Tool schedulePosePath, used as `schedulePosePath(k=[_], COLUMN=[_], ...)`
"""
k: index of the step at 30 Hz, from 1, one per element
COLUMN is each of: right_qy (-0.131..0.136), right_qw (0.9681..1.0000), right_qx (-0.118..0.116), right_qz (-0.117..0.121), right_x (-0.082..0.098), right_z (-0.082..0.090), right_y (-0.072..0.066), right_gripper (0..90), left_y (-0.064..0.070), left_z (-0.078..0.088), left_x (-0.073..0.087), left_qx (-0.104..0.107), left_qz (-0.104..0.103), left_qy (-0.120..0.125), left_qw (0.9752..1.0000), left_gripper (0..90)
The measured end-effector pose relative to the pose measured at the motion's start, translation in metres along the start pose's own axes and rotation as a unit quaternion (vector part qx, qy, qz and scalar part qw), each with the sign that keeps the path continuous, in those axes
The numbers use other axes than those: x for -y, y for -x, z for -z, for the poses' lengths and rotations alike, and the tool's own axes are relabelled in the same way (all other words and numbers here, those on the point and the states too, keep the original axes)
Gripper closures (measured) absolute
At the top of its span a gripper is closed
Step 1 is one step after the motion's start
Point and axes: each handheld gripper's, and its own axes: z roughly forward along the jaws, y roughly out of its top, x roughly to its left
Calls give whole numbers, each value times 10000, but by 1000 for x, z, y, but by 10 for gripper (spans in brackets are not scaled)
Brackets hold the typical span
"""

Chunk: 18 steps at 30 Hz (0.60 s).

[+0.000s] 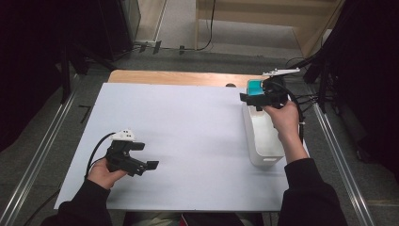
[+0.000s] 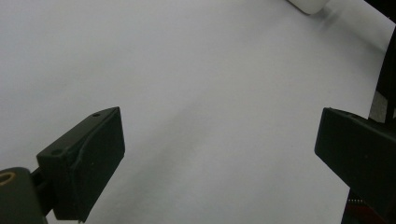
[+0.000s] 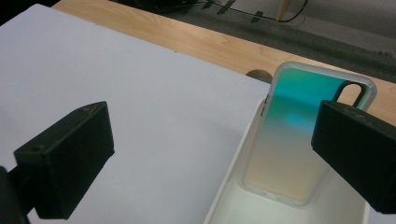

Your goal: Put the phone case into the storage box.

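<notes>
We are working over the white sheet [image 1: 188, 136], at the step of reaching into the bin [image 1: 263, 141] at its right edge. The phone case [image 3: 292, 140] is leaning upright against the bin's far end. Our right gripper [image 1: 256, 97] is hovering above it, jaws wide and holding nothing; our left gripper [image 1: 141, 155] is resting idle, its 2 jaws wide too. Next, we judge, the right gripper needs lowering until its jaws straddle the case's top edge.

White bin [image 1: 263, 141] on white-topped table [image 1: 188, 141]
</notes>
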Motion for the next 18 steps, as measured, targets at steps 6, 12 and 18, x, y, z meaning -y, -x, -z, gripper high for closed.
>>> schedulePosePath(k=[6,12,18], right_qy=[40,91,184], right_qw=[9999,9995,9986], right_qx=[-106,-274,-455], right_qz=[63,102,193], right_x=[7,17,27], right_z=[6,12,19], right_y=[-8,-17,-28], right_gripper=[0,0,0], left_y=[1,4,4], left_z=[1,2,4], left_x=[0,1,1], left_qx=[-129,-397,-408], left_qz=[-29,-130,-158], left_qy=[63,131,205], left_qw=[9999,9990,9988], left_gripper=[16,106,106])
